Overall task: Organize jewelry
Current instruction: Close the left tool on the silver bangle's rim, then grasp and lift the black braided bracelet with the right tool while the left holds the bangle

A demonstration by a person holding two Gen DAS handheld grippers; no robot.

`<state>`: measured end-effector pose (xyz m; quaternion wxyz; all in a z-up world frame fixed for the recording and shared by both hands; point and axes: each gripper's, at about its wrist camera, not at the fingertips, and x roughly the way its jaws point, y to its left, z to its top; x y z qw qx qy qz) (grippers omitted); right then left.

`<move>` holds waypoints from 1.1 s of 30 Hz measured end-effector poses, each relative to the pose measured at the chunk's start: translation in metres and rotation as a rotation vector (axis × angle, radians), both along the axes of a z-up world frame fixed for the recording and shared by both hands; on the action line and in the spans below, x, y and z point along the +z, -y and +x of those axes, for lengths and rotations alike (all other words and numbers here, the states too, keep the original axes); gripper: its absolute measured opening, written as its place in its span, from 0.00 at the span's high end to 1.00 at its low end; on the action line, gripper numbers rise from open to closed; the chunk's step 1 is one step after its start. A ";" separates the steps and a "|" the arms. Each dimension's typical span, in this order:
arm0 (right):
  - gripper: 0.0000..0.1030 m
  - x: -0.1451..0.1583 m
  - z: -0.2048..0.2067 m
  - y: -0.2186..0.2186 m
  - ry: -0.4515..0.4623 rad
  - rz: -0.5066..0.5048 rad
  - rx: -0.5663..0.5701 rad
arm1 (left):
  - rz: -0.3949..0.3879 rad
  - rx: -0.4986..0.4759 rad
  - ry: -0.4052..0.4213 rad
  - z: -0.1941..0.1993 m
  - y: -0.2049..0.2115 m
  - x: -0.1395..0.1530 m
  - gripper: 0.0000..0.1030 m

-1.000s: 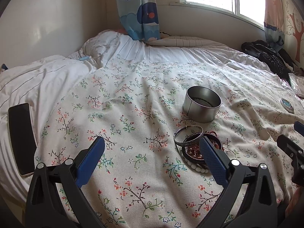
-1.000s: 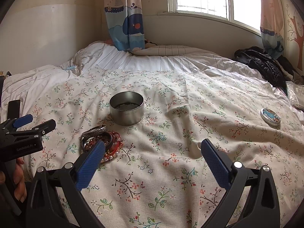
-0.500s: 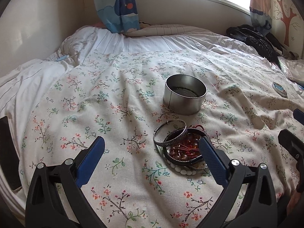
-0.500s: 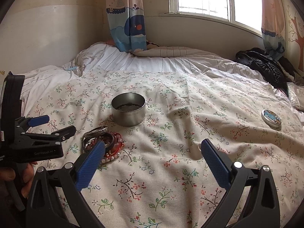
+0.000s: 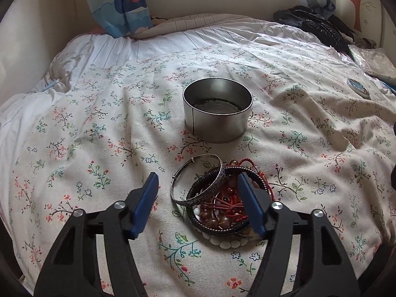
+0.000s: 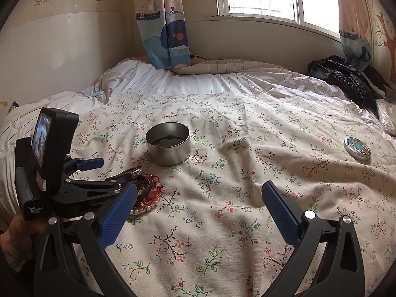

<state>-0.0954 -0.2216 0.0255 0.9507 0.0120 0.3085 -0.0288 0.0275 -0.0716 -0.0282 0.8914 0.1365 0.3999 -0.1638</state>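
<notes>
I have the left tool low over the jewelry pile, its jaws closing with the silver bangle and part of the heap between them but no pad pressing on anything yet. The pile sits on the floral bedspread, just in front of the open tin and near it, not touching. I judge the bangle stiff, light and slick, so it could squirt out of a pinch across its polished face; I would take it across the band where it rises clear of the heap, at its far rim. The beaded strands and red cords under it are soft and tangled and will likely drag along if I bite too deep. The dark leather-like bands look springy. The right tool hangs over bare bedspread with its jaws wide apart, holding nothing; the small lid lies well apart to its right. Against a second ago, the left tool has come forward and down, so the pile now lies between its fingers instead of beside the right one, the tin looms larger, and the jaws have narrowed from full spread. The right tool has not moved.
</notes>
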 end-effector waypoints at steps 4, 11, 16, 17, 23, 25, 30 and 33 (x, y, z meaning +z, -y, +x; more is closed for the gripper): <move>0.06 0.000 0.000 0.001 -0.005 0.005 0.002 | 0.002 -0.032 -0.044 0.007 0.005 -0.009 0.71; 0.06 -0.007 0.012 -0.008 -0.043 0.015 0.045 | -0.077 -0.026 -0.051 0.008 -0.006 -0.003 0.97; 0.06 -0.029 0.042 -0.041 -0.128 -0.017 0.194 | -0.209 0.070 -0.059 0.018 -0.039 0.007 0.98; 0.06 -0.035 0.048 -0.048 -0.148 0.004 0.229 | -0.230 0.087 -0.062 0.020 -0.045 0.008 0.98; 0.06 -0.060 0.076 -0.095 -0.221 -0.038 0.375 | -0.314 0.154 -0.075 0.030 -0.068 0.010 0.98; 0.06 -0.064 0.081 -0.104 -0.249 -0.037 0.402 | -0.324 0.162 -0.081 0.031 -0.071 0.010 0.98; 0.06 -0.075 0.101 -0.108 -0.280 -0.039 0.423 | -0.319 0.157 -0.078 0.031 -0.070 0.011 0.97; 0.27 -0.076 0.104 -0.104 -0.287 0.000 0.431 | -0.318 0.154 -0.079 0.031 -0.069 0.011 0.97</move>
